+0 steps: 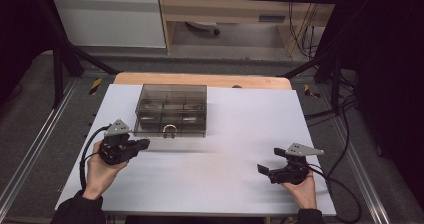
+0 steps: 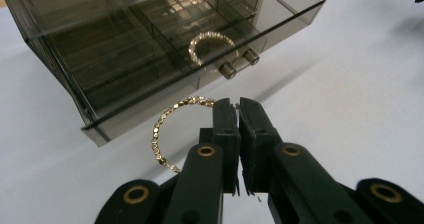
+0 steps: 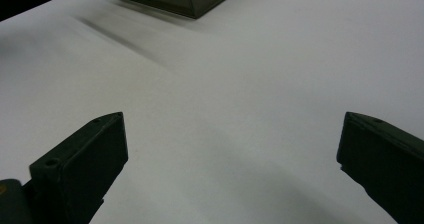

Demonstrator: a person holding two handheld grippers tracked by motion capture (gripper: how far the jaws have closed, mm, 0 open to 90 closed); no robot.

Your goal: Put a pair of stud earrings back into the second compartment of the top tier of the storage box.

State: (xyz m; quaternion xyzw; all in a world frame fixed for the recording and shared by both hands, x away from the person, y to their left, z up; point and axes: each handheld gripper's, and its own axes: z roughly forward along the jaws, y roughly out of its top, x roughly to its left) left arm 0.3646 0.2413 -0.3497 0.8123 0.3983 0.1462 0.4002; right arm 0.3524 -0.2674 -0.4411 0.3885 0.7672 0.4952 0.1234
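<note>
Bracelet gripped at the organiser drawer; placement not yet complete.

Working left to right, we find the left gripper (image 2: 235,103) with its jaws closed tight on a gold beaded bracelet (image 2: 167,129), which hangs just in front of the drawer front of the smoked-plastic organiser (image 1: 171,109) on the bench (image 1: 240,184). A second gold ring shape (image 2: 210,46) appears at the drawer front beside the two small knobs (image 2: 239,64); we cannot tell whether it is a reflection or another bracelet. We judge the pick-up done, while moving the bracelet to its final place is left. The right gripper (image 3: 232,149) rests with its jaws spread wide and nothing between them, well apart from the organiser. We read no brand, label or writing anywhere.
</note>
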